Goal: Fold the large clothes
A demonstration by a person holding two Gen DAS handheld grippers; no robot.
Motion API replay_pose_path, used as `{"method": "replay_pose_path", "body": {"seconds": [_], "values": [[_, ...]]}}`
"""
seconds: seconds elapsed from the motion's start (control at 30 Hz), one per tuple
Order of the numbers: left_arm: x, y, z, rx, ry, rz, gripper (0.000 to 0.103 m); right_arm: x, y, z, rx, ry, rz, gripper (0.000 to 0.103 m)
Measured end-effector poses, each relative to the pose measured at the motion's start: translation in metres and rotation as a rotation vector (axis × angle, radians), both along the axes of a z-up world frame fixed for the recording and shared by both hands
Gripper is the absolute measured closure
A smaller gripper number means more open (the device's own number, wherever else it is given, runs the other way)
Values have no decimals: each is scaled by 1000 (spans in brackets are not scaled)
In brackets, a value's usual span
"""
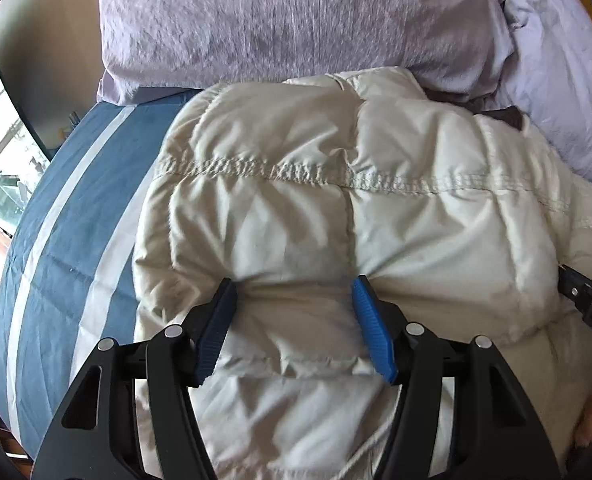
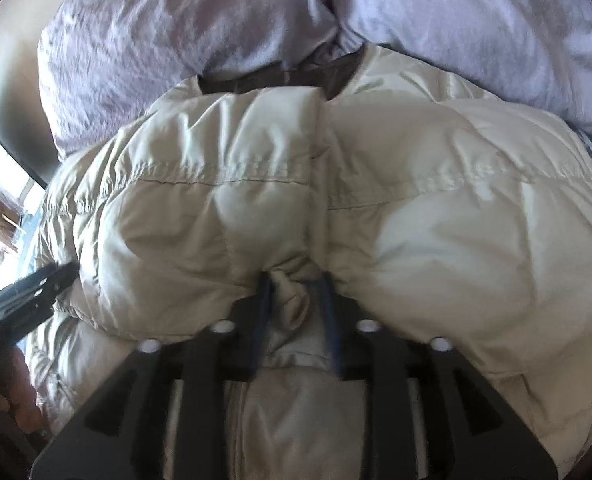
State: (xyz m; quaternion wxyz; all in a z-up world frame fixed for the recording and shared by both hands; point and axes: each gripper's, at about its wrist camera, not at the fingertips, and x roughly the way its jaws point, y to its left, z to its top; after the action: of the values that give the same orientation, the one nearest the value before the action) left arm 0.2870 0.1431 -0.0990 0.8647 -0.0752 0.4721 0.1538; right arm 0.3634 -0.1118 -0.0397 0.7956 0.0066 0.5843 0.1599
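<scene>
jacket (image 1: 336,208) lies bundled on the bed (image 1: 48,264) by the pillows (image 1: 296,20) | my left claw (image 1: 294,300) open, pads denting it | right claw (image 2: 296,284) parted around a fabric pinch, grip unclear | fold looks near done, tidying left

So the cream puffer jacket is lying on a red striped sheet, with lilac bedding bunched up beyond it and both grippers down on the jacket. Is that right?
Not quite: the sheet is blue with pale stripes, not red, as the left wrist view shows. The rest holds: the cream puffer jacket lies on it, lilac bedding is bunched beyond, and the left gripper and right gripper are both down on the jacket.
</scene>
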Motion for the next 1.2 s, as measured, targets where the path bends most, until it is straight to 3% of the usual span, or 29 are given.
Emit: {"method": "replay_pose_path", "body": {"seconds": [0.03, 0.07, 0.3, 0.5, 0.67, 0.97, 1.2], "values": [[-5, 1, 3, -10, -7, -5, 42, -1, -5, 4, 13, -1, -9, 44], [-12, 2, 7, -20, -15, -10, 40, -3, -13, 10, 40, -5, -14, 37], [-81, 24, 23, -109, -31, -51, 38, -28, -52, 35, 69, -2, 34, 32], [-135, 44, 20, -129, 3, -30, 38, -64, -98, 48, 16, 37, 77, 29], [-178, 54, 11, -191, 18, -3, 38, -101, -158, 61, -16, 67, 38, 27], [-219, 49, -9, -273, 22, 18, 38, -149, -264, 61, -28, 120, -97, 23], [-229, 41, -18, -288, 19, 42, 38, -166, -284, 41, -7, 179, -117, 23]]}}
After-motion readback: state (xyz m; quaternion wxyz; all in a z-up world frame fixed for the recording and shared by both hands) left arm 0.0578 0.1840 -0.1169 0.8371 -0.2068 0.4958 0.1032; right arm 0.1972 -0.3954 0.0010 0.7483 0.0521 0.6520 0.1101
